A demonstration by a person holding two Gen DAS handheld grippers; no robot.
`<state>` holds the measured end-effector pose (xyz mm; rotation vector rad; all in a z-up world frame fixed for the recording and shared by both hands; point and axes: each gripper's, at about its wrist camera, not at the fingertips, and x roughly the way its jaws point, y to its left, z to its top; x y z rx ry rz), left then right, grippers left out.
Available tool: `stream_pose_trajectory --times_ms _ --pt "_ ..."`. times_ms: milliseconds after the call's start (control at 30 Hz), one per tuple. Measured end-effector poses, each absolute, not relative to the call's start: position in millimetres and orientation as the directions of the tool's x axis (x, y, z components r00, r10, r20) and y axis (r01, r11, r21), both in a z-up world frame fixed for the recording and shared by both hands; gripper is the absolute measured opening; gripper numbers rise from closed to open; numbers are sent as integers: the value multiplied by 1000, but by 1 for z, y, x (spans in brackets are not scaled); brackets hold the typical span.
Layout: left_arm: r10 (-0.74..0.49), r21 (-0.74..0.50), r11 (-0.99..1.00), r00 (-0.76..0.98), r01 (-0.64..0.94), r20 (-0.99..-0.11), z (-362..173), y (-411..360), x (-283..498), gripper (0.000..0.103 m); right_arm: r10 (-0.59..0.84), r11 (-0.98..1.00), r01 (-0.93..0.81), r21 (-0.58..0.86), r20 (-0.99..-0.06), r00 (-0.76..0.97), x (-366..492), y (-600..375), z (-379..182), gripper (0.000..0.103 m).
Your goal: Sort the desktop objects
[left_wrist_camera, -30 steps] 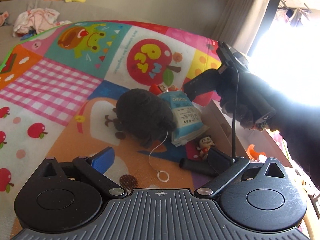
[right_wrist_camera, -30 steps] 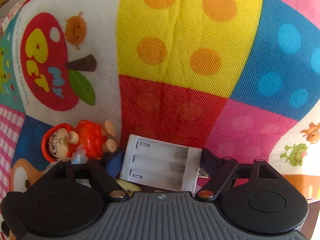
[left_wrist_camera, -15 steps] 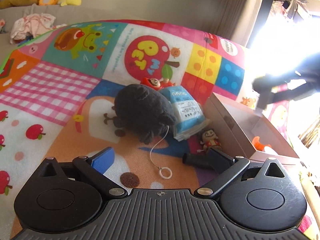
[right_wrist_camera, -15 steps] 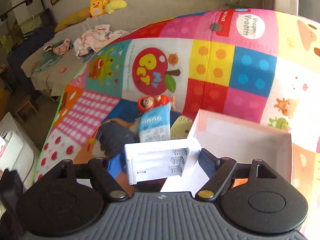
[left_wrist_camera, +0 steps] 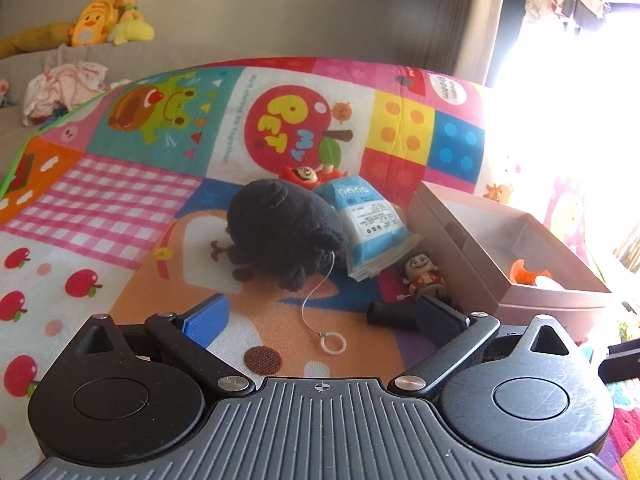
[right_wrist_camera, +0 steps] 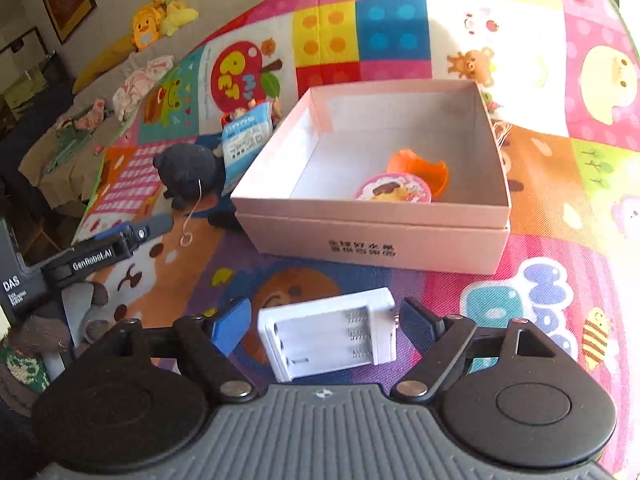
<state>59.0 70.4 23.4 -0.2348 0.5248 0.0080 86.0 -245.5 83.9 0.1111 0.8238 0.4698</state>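
My right hand-held gripper [right_wrist_camera: 322, 326] stands wide, its jaws having just been opening; the white ribbed-plastic battery holder [right_wrist_camera: 328, 334] sits between the fingers, and gaps show on both sides — no pad presses on it. Ahead, the pink cardboard box [right_wrist_camera: 376, 236] rests on the colourful play mat [right_wrist_camera: 560, 200], holding an orange shell piece [right_wrist_camera: 418, 168] and a round foil-lidded cup [right_wrist_camera: 394, 190]. My left hand-held gripper [left_wrist_camera: 320, 320] is wide and empty, pointing at the fuzzy black plush [left_wrist_camera: 280, 232], the blue-white packet [left_wrist_camera: 368, 224] beside it and a small figurine [left_wrist_camera: 422, 278].
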Motion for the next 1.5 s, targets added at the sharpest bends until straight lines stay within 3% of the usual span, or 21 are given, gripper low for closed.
stream_pose_trajectory --times_ms 133,267,367,467,767,900,1133,1400,1500 --pt "-58 -218 974 847 -69 -529 18 70 54 102 343 937 -221 272 -576 742 101 -281 104 87" --pt "-69 -211 976 853 -49 -518 19 63 52 102 192 977 -93 192 -605 773 137 -283 85 85" --pt "-80 -201 979 857 -29 -509 18 60 49 102 238 970 -138 202 -645 726 157 -271 71 69" --pt "-90 -206 979 869 -13 -486 19 59 45 102 169 985 -141 94 -636 753 164 -243 69 71" --pt "-117 -215 977 861 9 -496 17 57 47 103 254 964 -251 91 -599 759 165 -214 76 71" --pt "-128 -216 976 854 19 -505 17 58 48 103 293 950 -301 80 -553 780 128 -222 85 84" --pt "-117 -200 980 843 11 -525 15 55 51 103 119 954 -238 -184 -497 860 127 -197 76 84" --pt "-113 -203 979 843 5 -526 16 55 50 103 -2 925 -185 -331 -491 871 137 -196 53 86" --pt "-112 -205 979 841 2 -529 17 56 51 103 -47 950 -121 -289 -514 856 145 -211 54 85"
